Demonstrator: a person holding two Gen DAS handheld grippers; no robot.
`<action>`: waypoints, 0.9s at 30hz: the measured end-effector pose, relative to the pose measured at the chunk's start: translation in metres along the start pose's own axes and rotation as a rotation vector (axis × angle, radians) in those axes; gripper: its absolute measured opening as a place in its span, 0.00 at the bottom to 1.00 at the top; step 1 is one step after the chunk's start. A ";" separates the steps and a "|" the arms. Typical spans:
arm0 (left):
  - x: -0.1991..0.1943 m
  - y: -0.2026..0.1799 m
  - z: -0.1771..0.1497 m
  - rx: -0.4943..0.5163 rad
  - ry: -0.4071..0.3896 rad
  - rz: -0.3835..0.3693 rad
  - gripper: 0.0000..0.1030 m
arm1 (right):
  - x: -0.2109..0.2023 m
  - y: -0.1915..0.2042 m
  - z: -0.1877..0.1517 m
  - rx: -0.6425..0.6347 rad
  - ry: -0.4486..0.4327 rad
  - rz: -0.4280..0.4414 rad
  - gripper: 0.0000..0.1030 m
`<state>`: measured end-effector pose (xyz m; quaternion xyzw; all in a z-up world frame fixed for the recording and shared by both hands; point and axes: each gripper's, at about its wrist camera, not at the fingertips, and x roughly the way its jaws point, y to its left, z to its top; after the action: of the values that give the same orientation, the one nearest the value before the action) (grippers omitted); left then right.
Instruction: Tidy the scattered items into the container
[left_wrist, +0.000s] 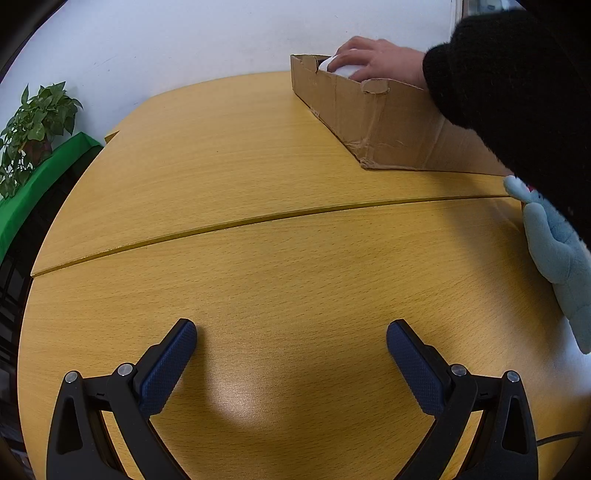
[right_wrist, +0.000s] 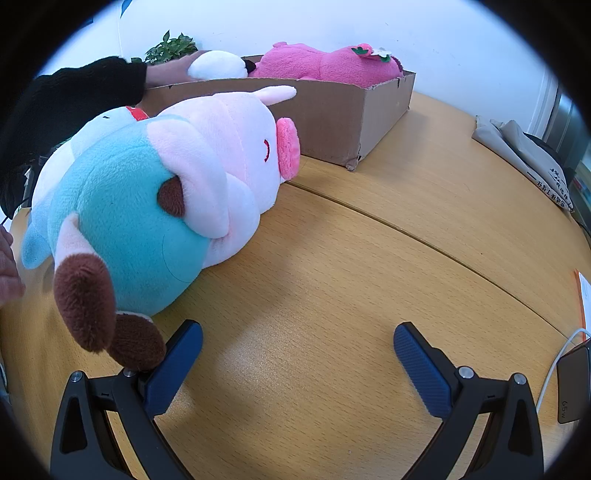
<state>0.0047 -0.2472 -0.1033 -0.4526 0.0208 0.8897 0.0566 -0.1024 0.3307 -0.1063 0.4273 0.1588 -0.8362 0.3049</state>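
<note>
Plush tidying at a brown cardboard box (right_wrist: 332, 122) on a yellow wooden table (left_wrist: 258, 258).

Left gripper (left_wrist: 291, 341) hovers over bare tabletop, its blue-padded jaws spread wide and holding nothing. Further right, a bare hand (left_wrist: 373, 61) in a black sleeve presses a white plush (left_wrist: 341, 68) into the box, where a bright pink plush toy (right_wrist: 325, 64) already lies. The large teal-and-pink plush animal (right_wrist: 155, 199) lies on its side on the table just in front of the box, its brown foot touching the right gripper's (right_wrist: 298, 345) left finger (right_wrist: 173, 373); those jaws are also spread, empty. A sound next step seems to be shifting the right gripper leftward to straddle a narrow limb, since the soft body looks too broad.
</note>
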 end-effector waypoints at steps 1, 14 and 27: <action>0.000 0.000 0.000 0.000 0.000 0.000 1.00 | 0.000 0.000 0.000 0.000 0.000 0.000 1.00; 0.002 -0.001 0.001 0.000 0.001 -0.001 1.00 | 0.000 0.001 -0.001 0.001 0.000 -0.001 1.00; 0.003 -0.001 -0.001 0.000 0.000 0.000 1.00 | -0.001 0.001 0.000 0.002 0.001 -0.002 1.00</action>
<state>0.0038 -0.2466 -0.1065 -0.4526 0.0209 0.8897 0.0565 -0.1012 0.3306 -0.1059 0.4276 0.1585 -0.8365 0.3038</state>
